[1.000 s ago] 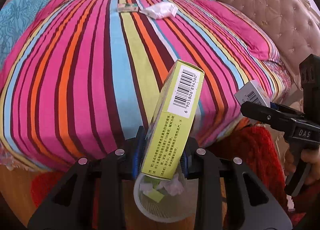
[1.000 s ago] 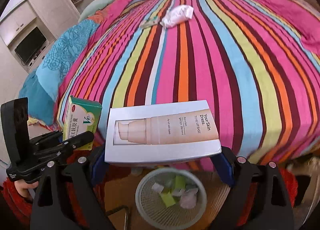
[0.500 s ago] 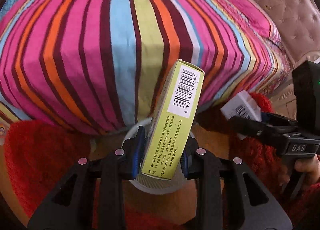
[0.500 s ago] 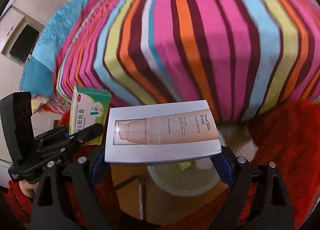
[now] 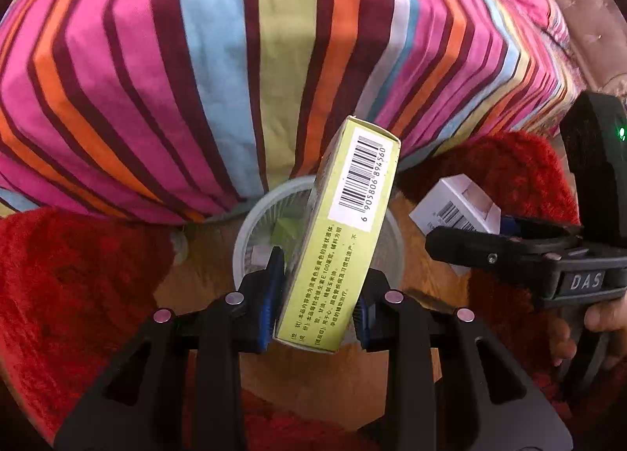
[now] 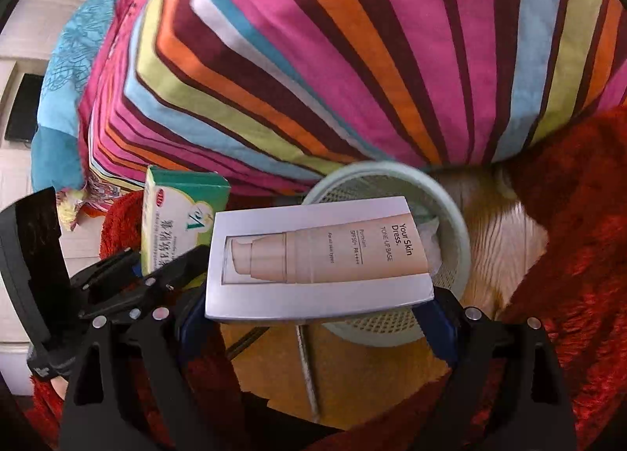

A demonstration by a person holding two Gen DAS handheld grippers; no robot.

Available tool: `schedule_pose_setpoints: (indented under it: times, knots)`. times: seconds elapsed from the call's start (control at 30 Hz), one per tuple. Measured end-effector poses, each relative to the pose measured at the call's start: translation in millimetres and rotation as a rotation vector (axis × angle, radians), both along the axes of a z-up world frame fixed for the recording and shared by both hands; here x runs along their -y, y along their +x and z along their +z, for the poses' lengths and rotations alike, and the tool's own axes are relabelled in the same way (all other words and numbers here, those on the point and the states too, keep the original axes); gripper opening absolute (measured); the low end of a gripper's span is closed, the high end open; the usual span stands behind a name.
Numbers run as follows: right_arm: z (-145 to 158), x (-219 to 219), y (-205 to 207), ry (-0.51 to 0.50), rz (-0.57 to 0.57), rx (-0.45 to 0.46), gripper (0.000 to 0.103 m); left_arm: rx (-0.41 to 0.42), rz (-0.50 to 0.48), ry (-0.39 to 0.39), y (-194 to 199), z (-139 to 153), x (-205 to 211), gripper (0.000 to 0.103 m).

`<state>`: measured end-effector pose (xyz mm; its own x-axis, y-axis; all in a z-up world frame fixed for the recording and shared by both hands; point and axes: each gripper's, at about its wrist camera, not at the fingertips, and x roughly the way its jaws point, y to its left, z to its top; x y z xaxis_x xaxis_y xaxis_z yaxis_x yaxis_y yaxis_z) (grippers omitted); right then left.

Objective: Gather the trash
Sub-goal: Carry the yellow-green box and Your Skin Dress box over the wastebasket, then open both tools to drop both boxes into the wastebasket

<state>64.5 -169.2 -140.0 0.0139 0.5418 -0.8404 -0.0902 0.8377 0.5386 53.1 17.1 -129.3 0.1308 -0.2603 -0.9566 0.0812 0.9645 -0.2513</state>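
The left claw [image 5: 315,311] grips the green box [image 5: 345,231] over the wastebasket [image 5: 254,223]; the right claw [image 6: 309,313] clamps the silver box [image 6: 317,259] above its rim, beside the striped bed [image 5: 235,59].

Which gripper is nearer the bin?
Left, narrowly. The left gripper holds its green box directly over the bin; the right gripper is above its near rim.
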Motion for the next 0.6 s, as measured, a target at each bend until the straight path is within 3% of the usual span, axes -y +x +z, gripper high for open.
schedule_pose_setpoints:
  times: [0.3, 0.6]
  knots:
    - [-41, -1, 3, 0.019, -0.030, -0.189, 0.084, -0.181, -0.017, 0.012, 2, -42, 5, 0.031]
    - [-75, -7, 11, -0.015, -0.049, -0.313, 0.084, -0.367, 0.023, -0.009, 5, -89, 7, 0.031]
